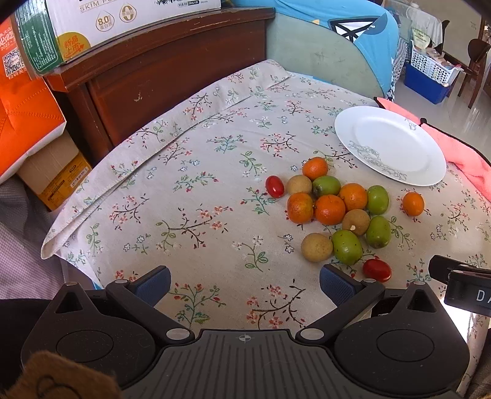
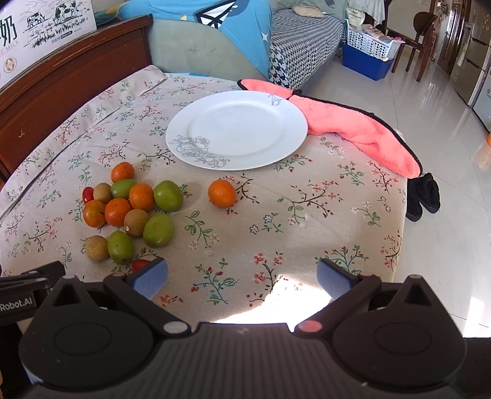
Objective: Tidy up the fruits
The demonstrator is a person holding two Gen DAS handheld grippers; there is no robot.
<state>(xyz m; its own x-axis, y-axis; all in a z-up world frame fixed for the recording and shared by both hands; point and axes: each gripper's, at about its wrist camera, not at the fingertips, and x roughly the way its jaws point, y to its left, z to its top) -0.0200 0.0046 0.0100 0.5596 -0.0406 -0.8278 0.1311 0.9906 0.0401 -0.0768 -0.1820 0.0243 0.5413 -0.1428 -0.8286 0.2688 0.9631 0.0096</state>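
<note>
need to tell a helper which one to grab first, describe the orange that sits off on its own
Start at the white plate on the floral tablecloth. Just in front of its near rim lies one small orange. Unlike the other oranges, packed in the fruit cluster to the left, it touches nothing.

The white milk carton (image 1: pixel 129 18) on the wooden cabinet reads "SKIM", with "8.0" in a drop-shaped badge and "新品上市" on a yellow patch. In the right wrist view the same carton (image 2: pixel 46 27) shows "奶" and "MILK" beside cow drawings. The orange bag (image 1: pixel 21 101) carries a QR code and "2022". The neighbouring gripper body (image 2: pixel 18 304) bears "Robot.AI"; its other side (image 1: pixel 469 294) shows "DA".
</note>
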